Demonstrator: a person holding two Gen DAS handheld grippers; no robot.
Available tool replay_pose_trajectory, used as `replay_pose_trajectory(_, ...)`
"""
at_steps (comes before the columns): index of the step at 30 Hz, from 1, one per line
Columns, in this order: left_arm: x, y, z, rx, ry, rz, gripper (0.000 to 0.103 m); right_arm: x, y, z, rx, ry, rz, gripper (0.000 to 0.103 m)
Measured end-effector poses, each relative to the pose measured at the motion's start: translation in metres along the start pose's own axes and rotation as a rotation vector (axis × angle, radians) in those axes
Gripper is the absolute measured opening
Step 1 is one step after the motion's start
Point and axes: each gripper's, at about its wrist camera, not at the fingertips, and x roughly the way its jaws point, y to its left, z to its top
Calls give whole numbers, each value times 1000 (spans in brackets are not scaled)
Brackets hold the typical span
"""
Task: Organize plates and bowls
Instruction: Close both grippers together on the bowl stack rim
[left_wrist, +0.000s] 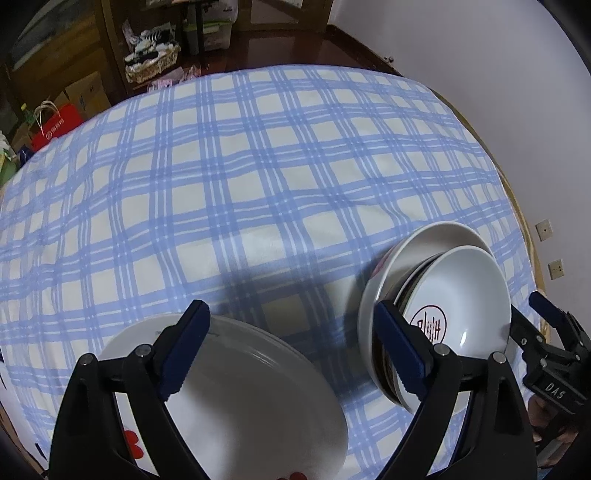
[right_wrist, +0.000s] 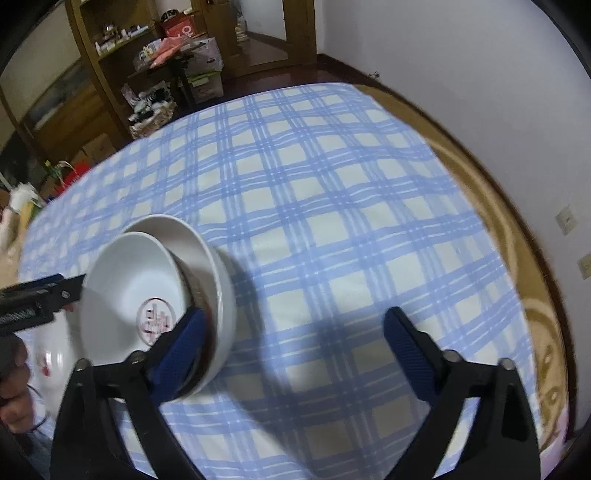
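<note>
Both tongs spread, pinching nothing. Left gripper (left_wrist: 291, 347) straddles white plates (left_wrist: 236, 391) at seven o'clock; nested bowls (left_wrist: 454, 295) crowd right gripper's (right_wrist: 295, 350) nine-o'clock finger on checked tablecloth (left_wrist: 258, 166).

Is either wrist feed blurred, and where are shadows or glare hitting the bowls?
Left wrist: sharp; small glare spot inside the top bowl; a gripper shadow on the cloth above the plates. Right wrist: motion blur throughout, the bowl's mark smeared; the bowl stack casts a shadow to its right; fisheye bends the table edge.
</note>
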Motion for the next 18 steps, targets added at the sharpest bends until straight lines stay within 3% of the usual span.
replay_pose_trajectory(9,-9,-15,-3,64,-111,84,89,-1,1,-3,73,14,78,68)
replay_pose_trajectory(18,-11,-20,-2,140,-101,78,89,0,0,-3,61,27,82,67)
